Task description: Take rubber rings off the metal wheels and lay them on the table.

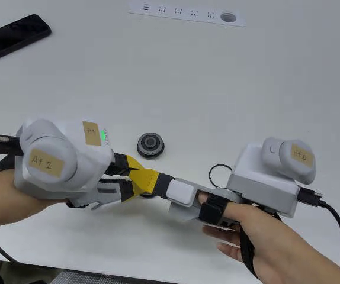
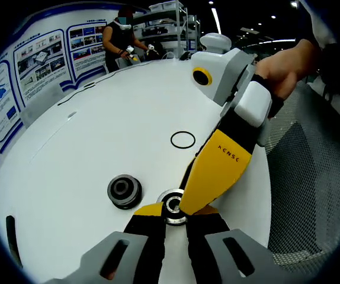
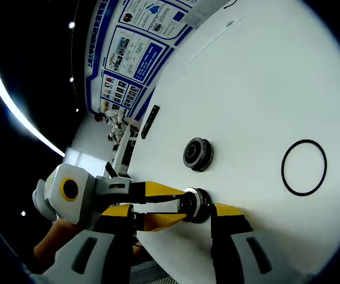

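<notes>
**Left hand-held gripper (image 1: 133,180) and right hand-held gripper (image 1: 151,184) meet tip to tip low over the white worktop (image 1: 247,89).**
In the head view, a loose wheel (image 1: 150,144) stands just beyond the tips, and a rubber ring (image 1: 217,173) lies flat beside the right one. The left gripper view shows its jaws closed on the gripped wheel (image 2: 174,205), with the right's yellow jaw lying across it. In the right gripper view, its own jaws are clamped on either side of that wheel.

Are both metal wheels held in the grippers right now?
No, one metal wheel sits alone on the table with nothing touching it.
</notes>
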Demonstrator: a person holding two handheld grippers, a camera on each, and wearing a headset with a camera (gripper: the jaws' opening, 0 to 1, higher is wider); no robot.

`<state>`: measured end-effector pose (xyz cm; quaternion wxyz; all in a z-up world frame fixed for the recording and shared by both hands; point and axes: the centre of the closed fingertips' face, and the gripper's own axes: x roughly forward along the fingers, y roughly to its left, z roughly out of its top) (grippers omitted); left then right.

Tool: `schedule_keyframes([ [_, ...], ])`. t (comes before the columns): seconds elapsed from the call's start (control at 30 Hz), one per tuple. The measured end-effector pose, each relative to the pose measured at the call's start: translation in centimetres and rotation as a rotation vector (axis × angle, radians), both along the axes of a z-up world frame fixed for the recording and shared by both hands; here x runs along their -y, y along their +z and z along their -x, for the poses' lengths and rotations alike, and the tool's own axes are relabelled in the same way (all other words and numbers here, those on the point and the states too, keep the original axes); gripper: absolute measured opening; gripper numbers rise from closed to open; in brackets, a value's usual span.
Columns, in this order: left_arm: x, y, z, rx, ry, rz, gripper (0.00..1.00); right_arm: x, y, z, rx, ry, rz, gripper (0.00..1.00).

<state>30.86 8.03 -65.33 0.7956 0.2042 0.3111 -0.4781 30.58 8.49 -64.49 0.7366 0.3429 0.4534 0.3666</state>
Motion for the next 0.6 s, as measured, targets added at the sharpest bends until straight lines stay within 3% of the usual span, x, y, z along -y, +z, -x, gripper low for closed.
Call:
schedule_keyframes([
  [0.43,0.04,-0.01,-0.03,0.000,-0.001,-0.002,0.12,-0.10,0.25,0.33,0.009,0.010,-0.016,0.51],
  [0.6,0.03,-0.01,-0.05,0.000,0.002,-0.001,0.12,0.34,-0.34,0.19,0.006,0.003,-0.026,0.45],
])
